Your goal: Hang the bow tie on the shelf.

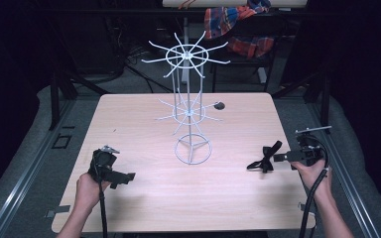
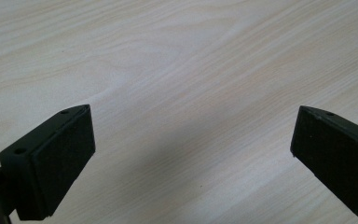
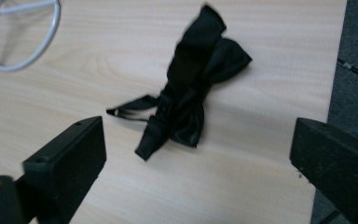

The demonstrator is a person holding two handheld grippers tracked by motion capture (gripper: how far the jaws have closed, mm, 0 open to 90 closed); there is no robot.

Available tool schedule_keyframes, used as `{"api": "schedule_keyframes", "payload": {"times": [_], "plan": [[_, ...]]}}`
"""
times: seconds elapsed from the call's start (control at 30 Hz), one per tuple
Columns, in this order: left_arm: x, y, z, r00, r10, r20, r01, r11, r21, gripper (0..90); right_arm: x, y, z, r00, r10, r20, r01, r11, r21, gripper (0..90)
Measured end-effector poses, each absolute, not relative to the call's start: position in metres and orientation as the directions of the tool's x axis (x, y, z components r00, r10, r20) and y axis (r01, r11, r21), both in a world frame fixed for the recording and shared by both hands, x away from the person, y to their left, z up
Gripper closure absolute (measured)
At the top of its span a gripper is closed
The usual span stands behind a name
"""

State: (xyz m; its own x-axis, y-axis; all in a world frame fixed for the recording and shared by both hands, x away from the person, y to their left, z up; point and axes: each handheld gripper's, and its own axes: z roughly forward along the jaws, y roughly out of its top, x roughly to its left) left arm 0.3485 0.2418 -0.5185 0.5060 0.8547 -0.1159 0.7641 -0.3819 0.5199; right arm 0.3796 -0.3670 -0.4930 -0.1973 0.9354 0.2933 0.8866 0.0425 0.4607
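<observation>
Wood table (image 1: 144, 208): one wire rack (image 1: 191, 111), one bow tie (image 3: 191, 100), possibly blurred; left gripper (image 2: 193, 135), right gripper (image 3: 198, 149) both agape.

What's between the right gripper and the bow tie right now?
Nothing but bare tabletop. In the right gripper view, the open right gripper points at the black bow tie, which lies flat just ahead, apart from both jaws.
</observation>
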Motion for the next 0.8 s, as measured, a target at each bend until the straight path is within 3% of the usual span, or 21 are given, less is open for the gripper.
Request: {"api": "schedule_keyframes", "payload": {"times": [0.2, 0.3, 0.63, 0.8], "plan": [[0.349, 0.241, -0.520, 0.503, 0.856, -0.117, 0.766, -0.379, 0.520, 0.0, 0.388, -0.359, -0.491, -0.208, 0.936, 0.284, 0.877, 0.050, 0.478, 15.9], [0.349, 0.241, -0.520, 0.504, 0.856, -0.114, 0.765, -0.381, 0.519, 0.0, 0.395, -0.356, -0.491, -0.186, 0.939, 0.288, 0.879, 0.029, 0.475, 33.2], [0.349, 0.241, -0.520, 0.503, 0.857, -0.115, 0.767, -0.381, 0.517, 0.0, 0.410, -0.349, -0.490, -0.145, 0.956, 0.255, 0.878, 0.006, 0.478, 57.2], [0.349, 0.241, -0.520, 0.503, 0.857, -0.116, 0.769, -0.381, 0.514, 0.0, 0.409, -0.353, -0.488, -0.147, 0.957, 0.251, 0.868, 0.002, 0.497, 75.9]]}}
